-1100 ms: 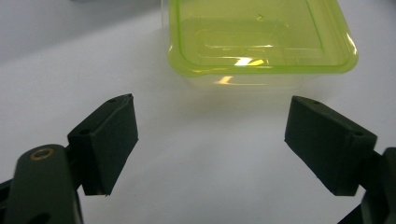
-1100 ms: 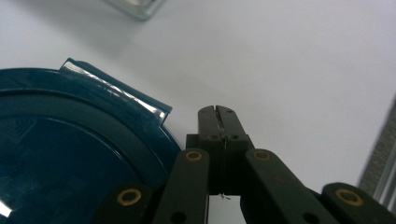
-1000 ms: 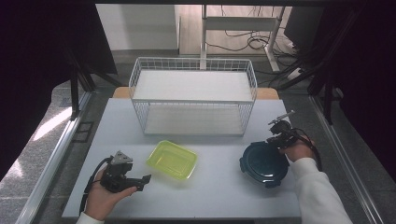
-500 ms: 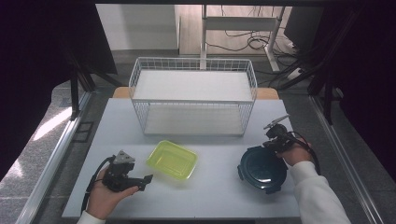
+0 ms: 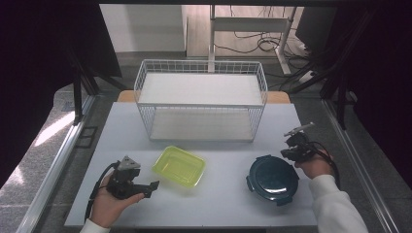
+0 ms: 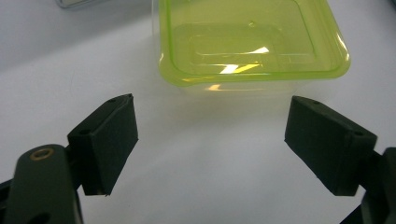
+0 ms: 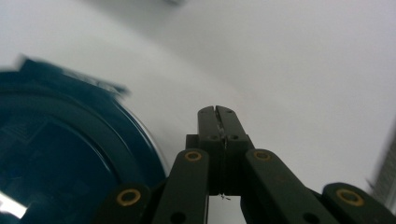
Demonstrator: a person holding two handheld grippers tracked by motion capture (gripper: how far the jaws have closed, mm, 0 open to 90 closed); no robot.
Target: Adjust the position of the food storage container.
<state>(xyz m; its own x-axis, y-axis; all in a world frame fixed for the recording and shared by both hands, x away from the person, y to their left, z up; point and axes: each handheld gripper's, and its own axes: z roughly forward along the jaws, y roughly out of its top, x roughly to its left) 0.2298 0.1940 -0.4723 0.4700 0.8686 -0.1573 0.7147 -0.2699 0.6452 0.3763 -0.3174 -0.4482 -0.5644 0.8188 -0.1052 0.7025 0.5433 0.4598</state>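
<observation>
A: What is seen nearest, at the table's front edge?

B: The left gripper [image 5: 145,187] is held at about 7 o'clock on the table [image 5: 218,208]. Its 2 jaws are spread wide and nothing is gripped. The yellow-green container [image 6: 252,42] is seen just beyond them, at 12 o'clock in the left gripper view, apart from both jaws.

A: And on the other side?

B: The right gripper [image 7: 217,112] is held at about 4 o'clock, its 2 jaws pressed fully together with nothing between them. The dark blue round lid [image 5: 272,178] is laid flat just beside it, at its 8 o'clock.

A: Farther back?

B: A white wire basket [image 5: 201,99] is placed at 12 o'clock.
</observation>
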